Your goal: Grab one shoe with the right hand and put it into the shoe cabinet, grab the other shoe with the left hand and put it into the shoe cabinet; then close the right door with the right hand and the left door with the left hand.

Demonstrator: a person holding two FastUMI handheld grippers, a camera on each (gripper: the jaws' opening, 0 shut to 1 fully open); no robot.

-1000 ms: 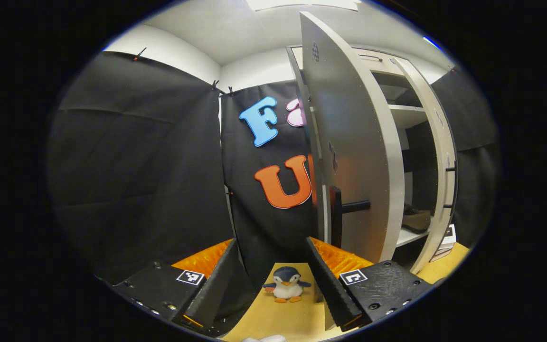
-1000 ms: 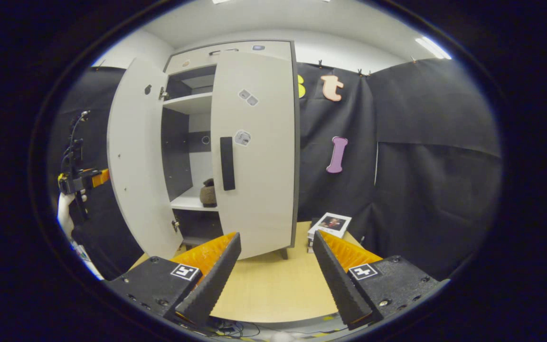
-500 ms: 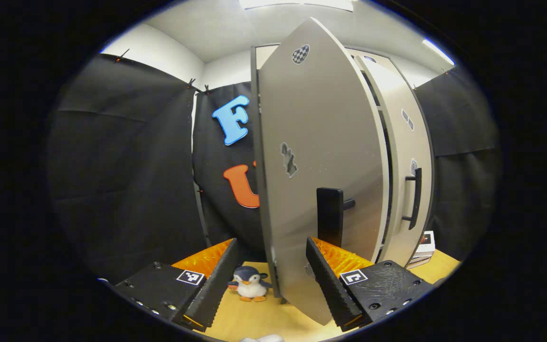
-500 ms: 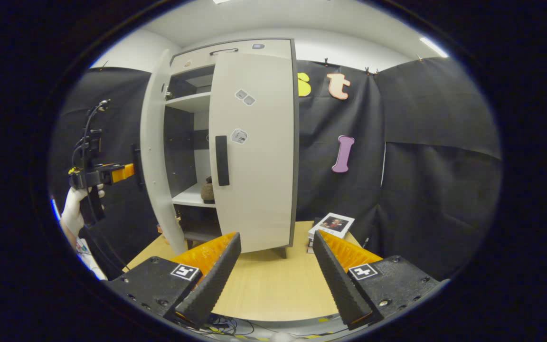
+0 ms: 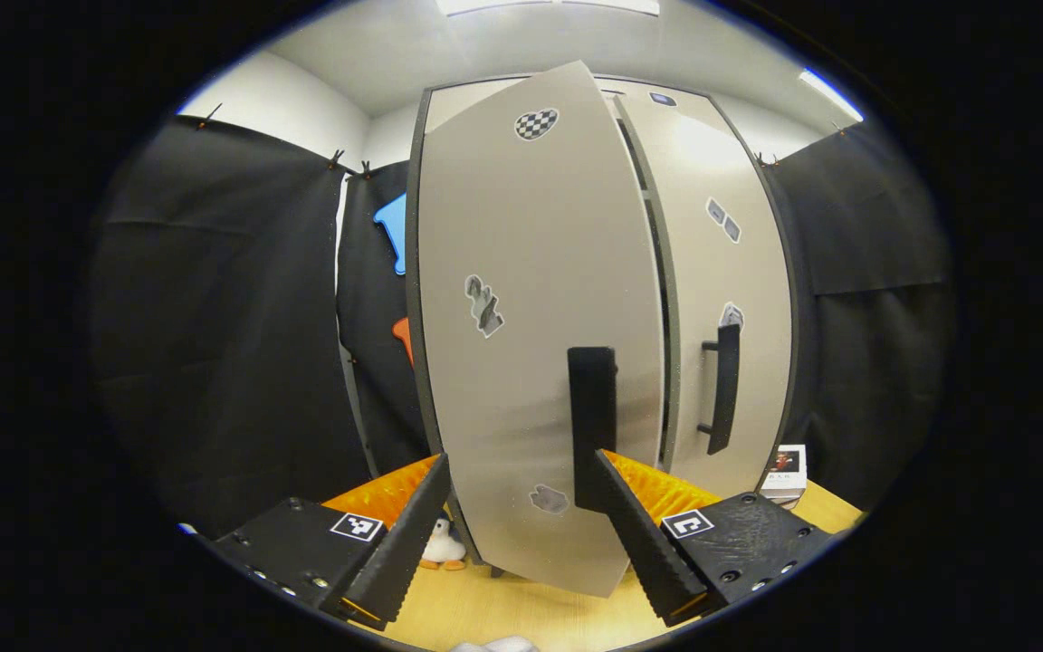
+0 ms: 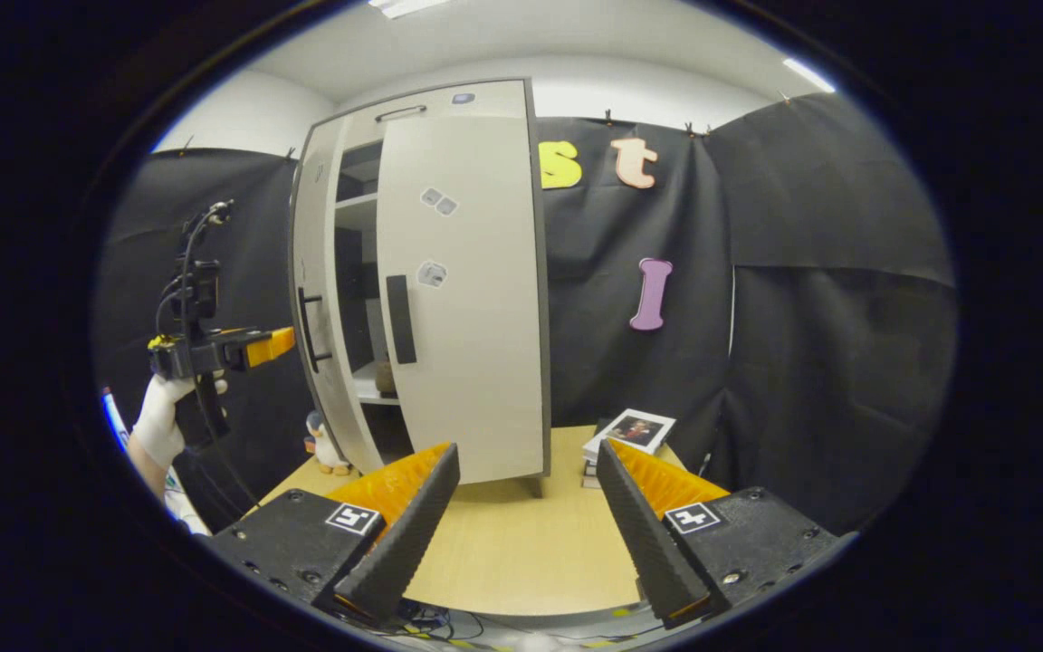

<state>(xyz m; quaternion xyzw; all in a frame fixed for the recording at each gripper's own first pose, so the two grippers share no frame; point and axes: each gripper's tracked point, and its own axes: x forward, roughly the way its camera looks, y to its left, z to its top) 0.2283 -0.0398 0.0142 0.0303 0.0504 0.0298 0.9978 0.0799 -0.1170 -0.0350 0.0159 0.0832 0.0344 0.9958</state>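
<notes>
The white shoe cabinet stands on the wooden table. Its right door is shut. Its left door stands ajar by a narrow gap. My left gripper is open right against that door's outer face, one fingertip by the black handle. In the right gripper view the left gripper, held by a gloved hand, reaches the door near its handle. Through the gap a dark shoe rests on a shelf. My right gripper is open and empty, well back from the cabinet.
A toy penguin stands on the table left of the cabinet's foot, also low behind the left door as a penguin. A stack of books lies right of the cabinet. Black cloth walls close in behind and at both sides.
The left door has swung from wide open to almost shut, with my left gripper following it round. The shelf and shoe inside are now hidden from the left gripper view. My right gripper has barely shifted.
</notes>
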